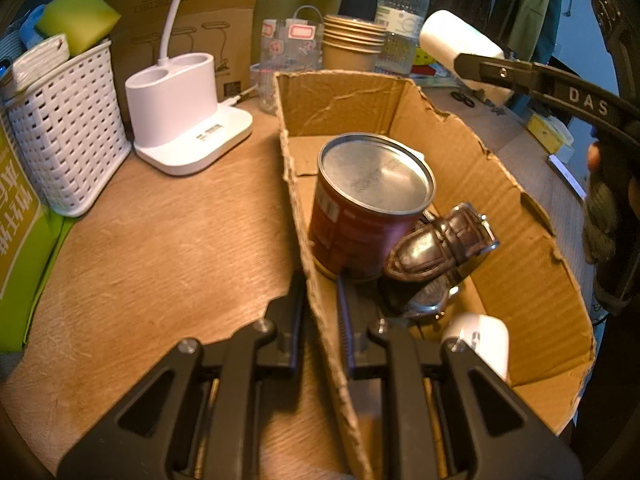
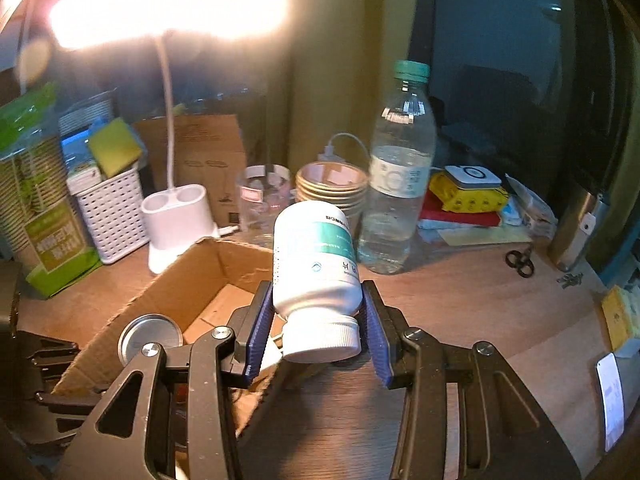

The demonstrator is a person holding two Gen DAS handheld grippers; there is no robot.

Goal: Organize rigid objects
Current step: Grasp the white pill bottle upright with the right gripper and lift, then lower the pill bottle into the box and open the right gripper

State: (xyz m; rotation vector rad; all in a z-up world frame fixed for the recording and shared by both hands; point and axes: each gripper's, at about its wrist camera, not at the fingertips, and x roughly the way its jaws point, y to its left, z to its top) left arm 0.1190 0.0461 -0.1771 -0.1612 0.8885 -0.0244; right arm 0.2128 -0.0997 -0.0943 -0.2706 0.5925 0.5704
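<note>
A torn cardboard box (image 1: pixel 520 264) lies on the wooden desk. My left gripper (image 1: pixel 319 284) is shut on its left wall, one finger on each side of the card. Inside the box stand a red can with a silver lid (image 1: pixel 376 172), a brown leather watch (image 1: pixel 436 244) leaning on the can, and a small white case (image 1: pixel 484 340). My right gripper (image 2: pixel 316 296) is shut on a white pill bottle with a teal label (image 2: pixel 316 256), its cap pointing toward the camera. It holds the bottle in the air beside the box's (image 2: pixel 168 280) right wall. In the left wrist view that bottle (image 1: pixel 452 40) hangs above the box's far right corner.
Along the back stand a white lattice basket (image 1: pixel 68 136), a white lamp base (image 1: pixel 180 96), stacked paper cups (image 1: pixel 352 44) and a clear water bottle (image 2: pixel 396 184). Yellow packs (image 2: pixel 468 196) and small scissors (image 2: pixel 520 264) lie on the right. Bare desk shows left of the box.
</note>
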